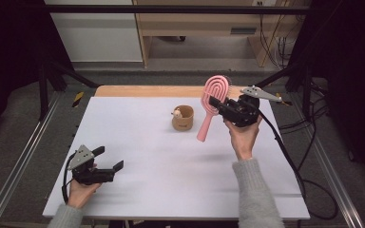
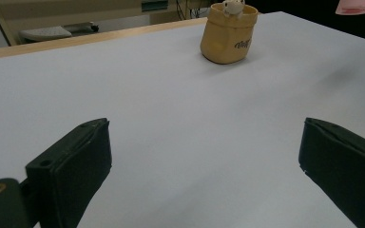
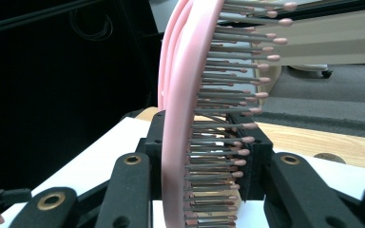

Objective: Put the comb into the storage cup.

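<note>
Hairbrush (image 1: pixel 213 101), light, stiff plastic, sits clamped at its bristled head in the right tongs (image 1: pixel 218 103); left tongs (image 1: pixel 110 159) gape wide, holding nothing.

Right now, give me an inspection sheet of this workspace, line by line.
Surface: white table, wooden strip along its far edge.
Job's things: pink hairbrush lifted off the table, handle hanging down; tan cup standing upright mid-table, a small pale figure at its rim.
Clutter: nothing seen.
Grippers: right gripper shut on the hairbrush's head; left gripper open, empty, low over the near left corner.
Cables: black cable trailing from the right gripper off the table's right edge.
Surroundings: metal frame rails, wooden furniture behind.
</note>
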A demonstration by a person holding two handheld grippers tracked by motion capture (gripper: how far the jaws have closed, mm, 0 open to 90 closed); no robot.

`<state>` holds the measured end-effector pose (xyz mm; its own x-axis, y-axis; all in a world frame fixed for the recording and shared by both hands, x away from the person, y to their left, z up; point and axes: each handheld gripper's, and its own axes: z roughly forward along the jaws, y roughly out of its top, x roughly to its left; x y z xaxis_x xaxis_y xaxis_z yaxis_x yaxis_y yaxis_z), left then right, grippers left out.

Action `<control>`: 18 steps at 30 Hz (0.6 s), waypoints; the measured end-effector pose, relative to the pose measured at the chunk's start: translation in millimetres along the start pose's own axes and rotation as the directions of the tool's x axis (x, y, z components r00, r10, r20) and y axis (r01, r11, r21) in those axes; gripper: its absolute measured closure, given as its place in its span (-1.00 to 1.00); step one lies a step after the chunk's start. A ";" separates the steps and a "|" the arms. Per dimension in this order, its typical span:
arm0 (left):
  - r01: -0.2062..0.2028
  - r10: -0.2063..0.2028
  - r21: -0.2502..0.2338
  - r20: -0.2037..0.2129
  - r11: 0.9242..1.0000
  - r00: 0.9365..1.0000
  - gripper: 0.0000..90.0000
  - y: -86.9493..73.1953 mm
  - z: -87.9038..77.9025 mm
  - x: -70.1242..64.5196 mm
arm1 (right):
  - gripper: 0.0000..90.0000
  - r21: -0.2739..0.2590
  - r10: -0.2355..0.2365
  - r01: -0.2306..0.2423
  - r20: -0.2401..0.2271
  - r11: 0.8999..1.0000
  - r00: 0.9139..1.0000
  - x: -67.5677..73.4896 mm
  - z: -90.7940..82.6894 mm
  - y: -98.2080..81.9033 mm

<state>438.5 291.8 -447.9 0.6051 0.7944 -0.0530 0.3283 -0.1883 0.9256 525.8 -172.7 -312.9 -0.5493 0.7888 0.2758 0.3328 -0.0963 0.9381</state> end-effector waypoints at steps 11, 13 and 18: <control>0.005 -0.005 0.005 -0.008 1.000 1.000 -0.92 -1.8 -1.2 2.2 | 0.44 -0.010 -0.012 0.012 0.024 1.000 1.000 1.0 14.7 7.8; 0.006 -0.006 0.005 -0.009 1.000 1.000 -0.92 -1.9 -1.1 2.3 | 0.44 -0.009 -0.011 0.011 0.025 1.000 1.000 1.5 17.4 9.1; 0.006 -0.006 0.007 -0.008 1.000 1.000 -0.92 -2.1 -0.4 2.2 | 0.44 -0.006 -0.019 0.020 0.035 1.000 0.999 2.1 24.8 13.3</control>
<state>438.8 294.2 -449.8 0.5971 0.8002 -0.0557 0.3372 -0.1874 0.9226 548.1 -157.3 -305.0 -0.5288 0.8110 0.2502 0.3170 -0.0848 0.9446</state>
